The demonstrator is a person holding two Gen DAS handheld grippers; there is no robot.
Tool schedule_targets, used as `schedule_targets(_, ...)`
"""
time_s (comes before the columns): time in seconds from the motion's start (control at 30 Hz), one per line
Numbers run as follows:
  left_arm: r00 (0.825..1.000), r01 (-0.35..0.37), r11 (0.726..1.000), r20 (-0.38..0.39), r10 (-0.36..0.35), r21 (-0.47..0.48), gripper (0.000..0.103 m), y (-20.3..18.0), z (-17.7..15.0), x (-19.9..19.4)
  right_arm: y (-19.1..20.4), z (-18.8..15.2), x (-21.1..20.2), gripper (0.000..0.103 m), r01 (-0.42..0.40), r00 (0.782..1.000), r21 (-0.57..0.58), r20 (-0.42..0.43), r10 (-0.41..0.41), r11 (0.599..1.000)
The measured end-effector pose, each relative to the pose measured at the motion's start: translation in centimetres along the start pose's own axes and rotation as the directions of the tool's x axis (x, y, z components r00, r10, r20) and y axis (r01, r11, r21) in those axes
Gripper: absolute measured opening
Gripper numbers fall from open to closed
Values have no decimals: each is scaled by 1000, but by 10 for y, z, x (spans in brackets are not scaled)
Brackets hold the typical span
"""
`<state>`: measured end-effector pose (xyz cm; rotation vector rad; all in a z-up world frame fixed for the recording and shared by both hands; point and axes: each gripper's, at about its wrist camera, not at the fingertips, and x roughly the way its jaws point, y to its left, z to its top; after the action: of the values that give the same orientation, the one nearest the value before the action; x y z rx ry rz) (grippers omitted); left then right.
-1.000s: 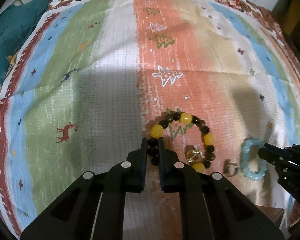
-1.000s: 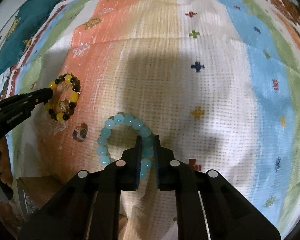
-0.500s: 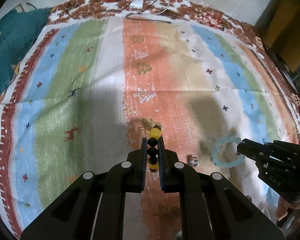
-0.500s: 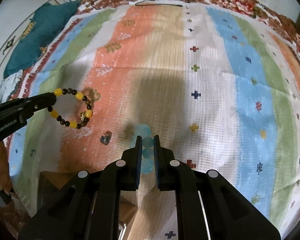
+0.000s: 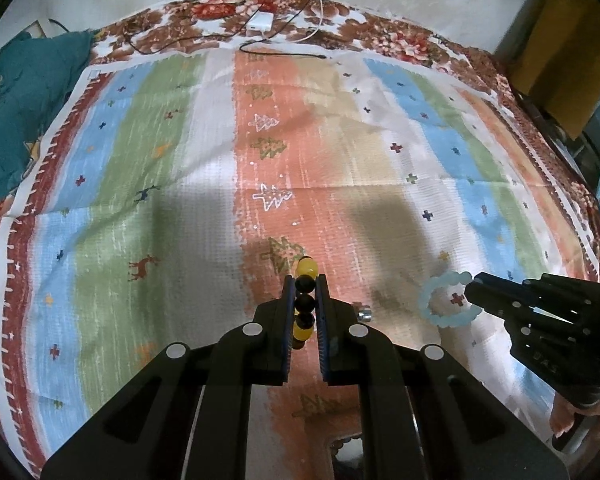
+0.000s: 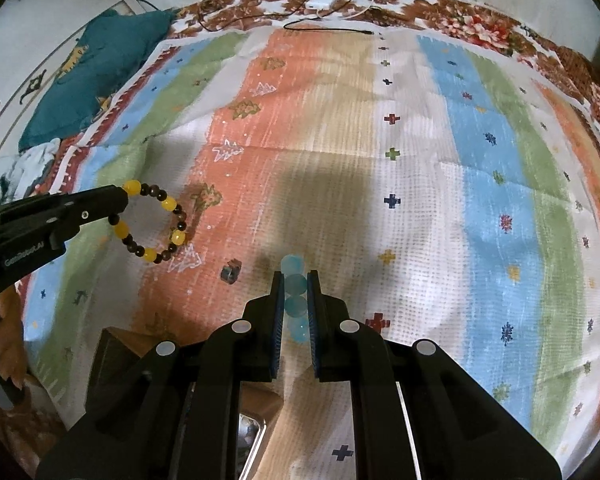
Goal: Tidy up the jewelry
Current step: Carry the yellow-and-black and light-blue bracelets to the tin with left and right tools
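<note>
My left gripper is shut on a bracelet of yellow and dark beads, held in the air above the striped cloth. From the right wrist view that bracelet hangs as a ring from the left gripper. My right gripper is shut on a pale blue bead bracelet, also lifted; in the left wrist view the blue bracelet hangs from the right gripper. A small silver ring lies on the cloth between them.
A wooden box with a shiny inner edge sits at the near edge under my right gripper. A teal cushion lies at the far left. A white charger with cables rests at the cloth's far end. A hand holds the left gripper.
Both grippers have risen from the cloth with their bracelets, which were lying flat a second ago and now hang in the air. The ring stayed on the cloth.
</note>
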<state>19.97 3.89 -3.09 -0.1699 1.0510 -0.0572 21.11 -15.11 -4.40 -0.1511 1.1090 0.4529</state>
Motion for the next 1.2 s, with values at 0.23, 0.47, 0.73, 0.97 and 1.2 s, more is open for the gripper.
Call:
schedule_targets(0.23, 999, -18, 999, 36, 17, 27, 9, -8, -3, -15, 6, -4, -12, 12, 21, 999, -17, 26, -20, 1000)
schedule_targets(0.47, 998, -5, 999, 59, 2, 38, 9, -15, -10, -29, 11, -8, -24, 12, 40, 998, -25, 53, -39, 999)
schedule_targets(0.73, 996, 7, 999, 93, -12, 48, 9, -21, -18, -46, 22, -13, -37, 12, 88, 992, -63, 93, -82, 994)
schedule_targets(0.97, 995, 4, 999, 101, -9, 45, 9, -23, -23, -52, 30, -17, -50, 12, 85, 989, -83, 124, -74, 993)
schedule_targets(1.2, 992, 21, 998, 120, -28, 59, 9, -29, -31, -65, 35, -24, -62, 12, 75, 987, -89, 149, -61, 993)
